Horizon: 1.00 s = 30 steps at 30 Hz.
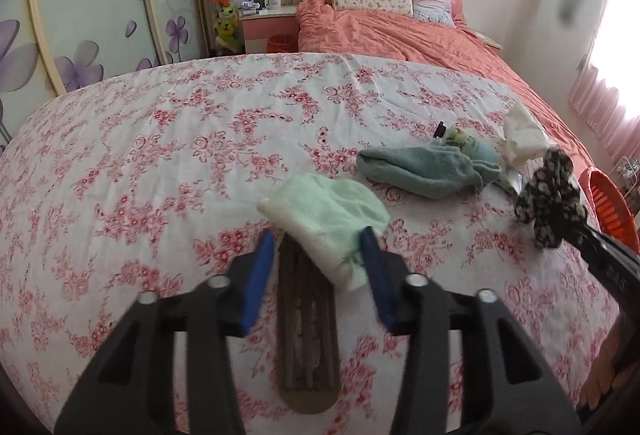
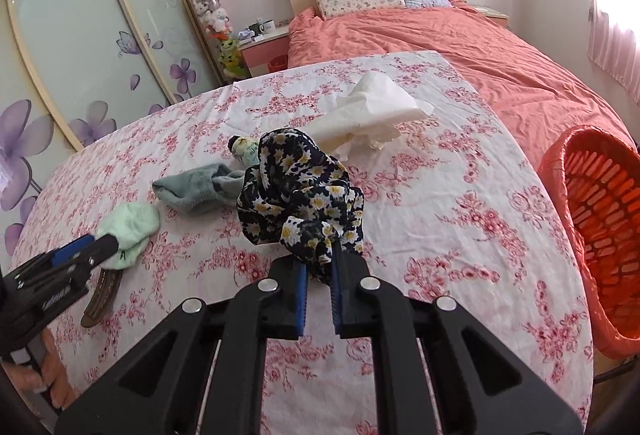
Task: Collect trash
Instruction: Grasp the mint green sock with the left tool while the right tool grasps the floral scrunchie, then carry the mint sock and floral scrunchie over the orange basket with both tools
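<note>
A floral cloth is hanging bunched above a table draped in a pink-flowered cover, its lower fold pinched between the nearly closed fingers of the right gripper. The blue pads are pressing the fabric from both sides, and most of the cloth is billowing up and forward past the fingertips. In the left wrist view the same cloth is showing at the end of the right gripper's black fingers, clear of the table cover.

The left gripper is standing partly open over a light green cloth. That cloth's near end is lying between the two blue pads, touching or nearly touching the right-hand one, with a gap at the left-hand one; whether it is being squeezed cannot be told. A brown comb is lying on the table under the gripper, between its fingers.

Further back on the table, a grey-green sock is lying just beside a small bottle, and a crumpled white tissue is resting behind the floral cloth. An orange basket is standing off the table's right edge, near a bed with a coral cover.
</note>
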{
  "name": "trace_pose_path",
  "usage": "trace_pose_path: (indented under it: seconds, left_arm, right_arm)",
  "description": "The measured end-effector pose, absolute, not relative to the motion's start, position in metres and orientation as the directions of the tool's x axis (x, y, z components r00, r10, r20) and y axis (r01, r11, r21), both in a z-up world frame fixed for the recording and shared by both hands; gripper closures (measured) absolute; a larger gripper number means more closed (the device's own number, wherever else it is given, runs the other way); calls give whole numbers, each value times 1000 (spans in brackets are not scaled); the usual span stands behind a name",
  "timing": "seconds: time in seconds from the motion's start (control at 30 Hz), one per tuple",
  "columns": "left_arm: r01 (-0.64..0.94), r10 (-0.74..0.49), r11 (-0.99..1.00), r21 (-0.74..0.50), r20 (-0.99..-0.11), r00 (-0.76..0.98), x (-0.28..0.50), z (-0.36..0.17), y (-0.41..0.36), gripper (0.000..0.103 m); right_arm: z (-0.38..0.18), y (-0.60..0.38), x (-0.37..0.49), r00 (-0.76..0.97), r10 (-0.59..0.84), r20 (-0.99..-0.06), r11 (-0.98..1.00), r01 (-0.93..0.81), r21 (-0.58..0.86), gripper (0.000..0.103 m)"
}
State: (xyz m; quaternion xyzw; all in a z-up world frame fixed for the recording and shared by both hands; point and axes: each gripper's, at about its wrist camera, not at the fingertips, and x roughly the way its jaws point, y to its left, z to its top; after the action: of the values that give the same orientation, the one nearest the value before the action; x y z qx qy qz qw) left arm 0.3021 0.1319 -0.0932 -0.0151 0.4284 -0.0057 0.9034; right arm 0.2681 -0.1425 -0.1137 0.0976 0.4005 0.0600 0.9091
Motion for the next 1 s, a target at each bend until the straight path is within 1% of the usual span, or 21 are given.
trace_pose_path:
  seconds: [0.03, 0.07, 0.1, 0.13, 0.27, 0.33, 0.47, 0.5, 0.53, 0.67, 0.8, 1.0]
  left_arm:
    - [0, -25, 999, -32, -772, 635, 303, -92, 130, 73]
    - [3, -23, 1000, -28, -768, 640, 302, -91, 128, 74]
    - [5, -22, 1000, -24, -765, 644, 302, -90, 126, 79]
    - [10, -21, 1000, -18, -762, 647, 301, -89, 124, 81]
    - [13, -11, 1000, -3, -763, 646, 301, -89, 117, 79]
    - [8, -6, 1000, -1, -764, 645, 303, -90, 116, 72]
    - [10, -7, 1000, 0, -761, 649, 305, -90, 114, 72]
    - [13, -10, 1000, -2, -760, 650, 305, -90, 114, 74]
    - [13, -11, 1000, -3, -758, 652, 306, -89, 114, 80]
    - [24, -26, 1000, -13, -748, 664, 304, -86, 116, 88]
    - [35, -40, 999, -22, -729, 683, 300, -79, 117, 91]
    - [61, -62, 998, -25, -685, 726, 289, -55, 112, 91]
  right_arm:
    - [-115, -143, 267, 671, 187, -717, 974, -30, 226, 93]
    - [-115, -143, 267, 670, 187, -718, 974, -29, 226, 93]
    - [-115, -143, 266, 670, 187, -718, 973, -28, 227, 93]
    - [-116, -145, 266, 670, 187, -718, 973, -28, 227, 93]
    - [-121, -145, 267, 663, 186, -725, 973, -23, 229, 93]
    - [-122, -144, 267, 659, 188, -728, 973, -22, 231, 93]
    - [-123, -142, 268, 658, 185, -730, 975, -27, 222, 91]
    - [-123, -142, 269, 658, 183, -730, 975, -25, 222, 91]
    - [-123, -142, 270, 658, 184, -730, 974, -24, 224, 91]
    - [-126, -141, 268, 659, 187, -728, 974, -28, 225, 91]
    - [-115, -145, 262, 680, 193, -708, 972, -34, 233, 93]
    - [-90, -156, 246, 725, 195, -661, 970, -45, 237, 93]
